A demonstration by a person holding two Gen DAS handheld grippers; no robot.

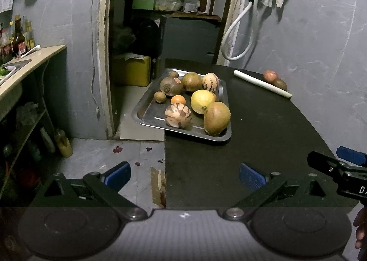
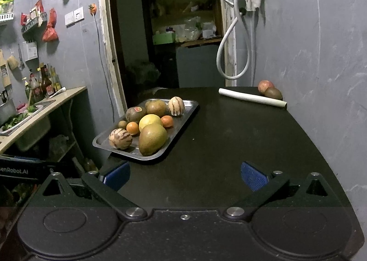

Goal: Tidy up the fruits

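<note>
Steel tray point(image 2: 101, 143) sits ahead and to the left of our right gripper point(image 2: 185, 177), overhanging the near-left corner of the black table point(image 2: 229, 146); from our left gripper point(image 1: 184, 176) it lies ahead, a little right of centre. Both grippers are spread wide and hold nothing.

On the tray we see a mango point(image 2: 151, 139) at the near edge, a yellow citrus point(image 2: 150, 121) touching it behind, two striped melons point(image 2: 120, 139), two small oranges point(image 2: 132, 128), and several brown fruits further back. Well apart, ahead and right of our right fingers point(image 2: 253, 178), an apple point(image 2: 265, 86) and a brown kiwi-like fruit point(image 2: 273, 93) rest against the wall, just behind a white roll point(image 2: 252, 98) (paper or plastic, we cannot tell).

We judge the step in hand to be fetching those two strays to the tray. To do it well, we should reach over the roll with the right gripper rather than push through it, take the nearer brown fruit first, and close gently around its widest part so it does not squirt out toward the wall. The tray overhangs the edge, so we should set fruit down on its table side, not drop it.
</note>
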